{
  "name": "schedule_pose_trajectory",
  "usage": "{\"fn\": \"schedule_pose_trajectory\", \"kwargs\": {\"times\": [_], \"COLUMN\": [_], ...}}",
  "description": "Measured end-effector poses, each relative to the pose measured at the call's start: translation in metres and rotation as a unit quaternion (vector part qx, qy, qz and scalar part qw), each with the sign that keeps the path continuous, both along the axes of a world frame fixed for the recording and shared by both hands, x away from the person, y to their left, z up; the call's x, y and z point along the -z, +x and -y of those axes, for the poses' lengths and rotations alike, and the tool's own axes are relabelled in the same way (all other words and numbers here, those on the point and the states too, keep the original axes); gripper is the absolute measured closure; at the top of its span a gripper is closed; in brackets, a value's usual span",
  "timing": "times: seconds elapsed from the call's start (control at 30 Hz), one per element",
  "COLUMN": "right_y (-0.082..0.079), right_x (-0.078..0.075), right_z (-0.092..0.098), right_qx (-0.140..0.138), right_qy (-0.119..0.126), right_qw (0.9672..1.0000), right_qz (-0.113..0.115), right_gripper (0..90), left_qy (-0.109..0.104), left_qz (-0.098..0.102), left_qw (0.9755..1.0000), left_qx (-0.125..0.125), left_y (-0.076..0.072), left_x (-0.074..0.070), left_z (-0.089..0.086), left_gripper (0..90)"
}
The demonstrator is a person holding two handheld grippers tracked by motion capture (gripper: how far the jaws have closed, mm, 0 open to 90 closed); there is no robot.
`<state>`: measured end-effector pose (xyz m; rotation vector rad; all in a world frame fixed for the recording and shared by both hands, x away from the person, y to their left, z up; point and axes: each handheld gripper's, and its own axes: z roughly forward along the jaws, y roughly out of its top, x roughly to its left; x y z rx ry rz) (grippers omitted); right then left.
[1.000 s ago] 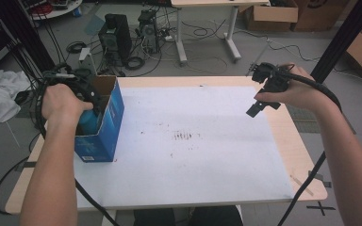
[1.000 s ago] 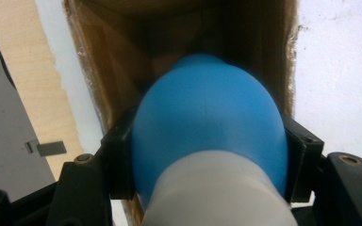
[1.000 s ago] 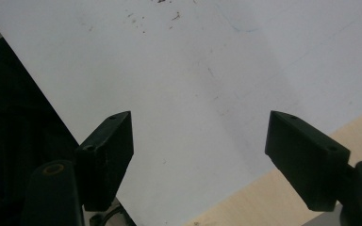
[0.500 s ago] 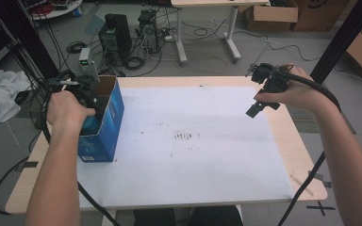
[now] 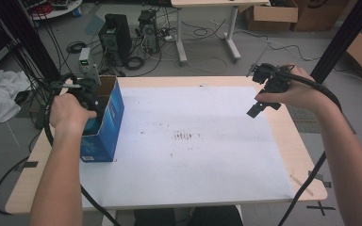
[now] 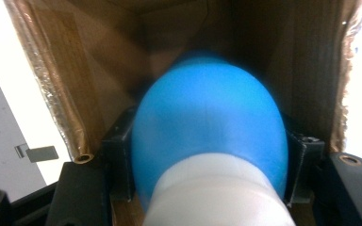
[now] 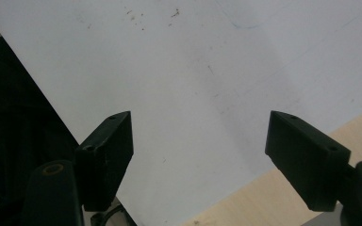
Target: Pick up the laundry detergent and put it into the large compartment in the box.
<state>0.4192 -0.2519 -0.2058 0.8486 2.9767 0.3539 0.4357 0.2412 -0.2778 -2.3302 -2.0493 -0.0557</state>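
The left gripper has its fingers clamped on a blue bulb with a white base, and the left gripper view looks straight down past it into the brown inside of a box. From the high view, that box is the blue carton standing at the left edge of the surface, its top flaps open, with the left hand over the opening.

Against the two earlier high views, the left hand has slid a little toward the far end of the carton and sits more squarely over its mouth; the carton itself has not shifted. The grip has not loosened in that time. I judge that the bulb is being lowered into the carton or lifted out of it (the pictures alone do not settle which), and that it has not yet been let go.

The right gripper hangs above the right side of the surface where it was before, fingers wide apart with nothing between them, over the white sheet and a strip of bare wood at its edge.

As for writing, the carton's blue side carries a pale printed patch near its lower corner, too small and blurred to read. No brand or label can be made out on the bulb.
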Motion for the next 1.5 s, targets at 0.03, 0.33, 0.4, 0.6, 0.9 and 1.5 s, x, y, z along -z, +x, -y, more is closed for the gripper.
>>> {"fn": "schedule_pose_trajectory", "kwargs": {"times": [0.03,0.33,0.4,0.6,0.9,1.5], "right_y": [-0.0001,0.0003,0.0003,-0.0004,-0.0005,-0.0002], "right_x": [-0.0002,0.0008,0.0011,0.0004,0.0010,0.0002], "right_z": [0.0000,-0.0005,-0.0011,-0.0012,-0.0017,-0.0038], "right_qx": [0.000,0.002,0.002,0.005,0.004,0.005], "right_qy": [0.001,-0.002,-0.004,-0.007,-0.006,-0.012], "right_qw": [1.0000,1.0000,1.0000,1.0000,1.0000,0.9999], "right_qz": [0.000,0.000,0.000,-0.001,-0.001,0.000], "right_gripper": [24.1,24.1,24.1,24.1,24.1,24.3], "left_qy": [0.000,0.001,-0.001,-0.002,-0.004,-0.004], "left_qz": [-0.001,0.002,0.004,0.004,0.005,0.010], "left_qw": [1.0000,1.0000,1.0000,1.0000,1.0000,0.9999], "left_qx": [-0.001,0.000,-0.001,-0.002,-0.003,0.000], "left_y": [0.0001,0.0000,0.0003,0.0006,0.0012,0.0008], "left_x": [0.0007,0.0031,0.0031,0.0037,0.0039,0.0041], "left_z": [-0.0002,0.0005,-0.0003,0.0000,0.0006,0.0006], "left_gripper": [37.6,37.6,37.5,37.5,37.4,37.2]}}
